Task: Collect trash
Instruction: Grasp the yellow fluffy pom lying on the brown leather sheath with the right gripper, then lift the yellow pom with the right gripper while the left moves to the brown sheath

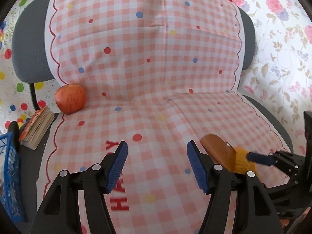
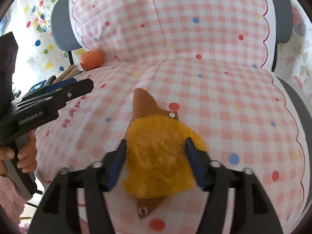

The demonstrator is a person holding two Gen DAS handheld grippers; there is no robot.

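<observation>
A yellow fluffy pad on a brown leather piece (image 2: 159, 156) lies on the pink checked cloth (image 2: 214, 97) that covers the chair seat. My right gripper (image 2: 156, 142) straddles it from above, jaws apart, blue pads at the edges of the fluff; I see no squeeze. In the left wrist view the same pad (image 1: 220, 152) shows at the lower right, with one right fingertip (image 1: 259, 159) over it. My left gripper (image 1: 157, 148) hangs open over bare cloth to the left of it, nothing between its fingers.
A red apple (image 1: 70, 99) rests at the seat's back left corner, against the backrest. A small thick booklet (image 1: 38, 129) lies beside it on the seat edge. A blue mesh basket (image 1: 9, 175) stands at the far left. A hand (image 2: 25, 152) holds the left gripper's handle.
</observation>
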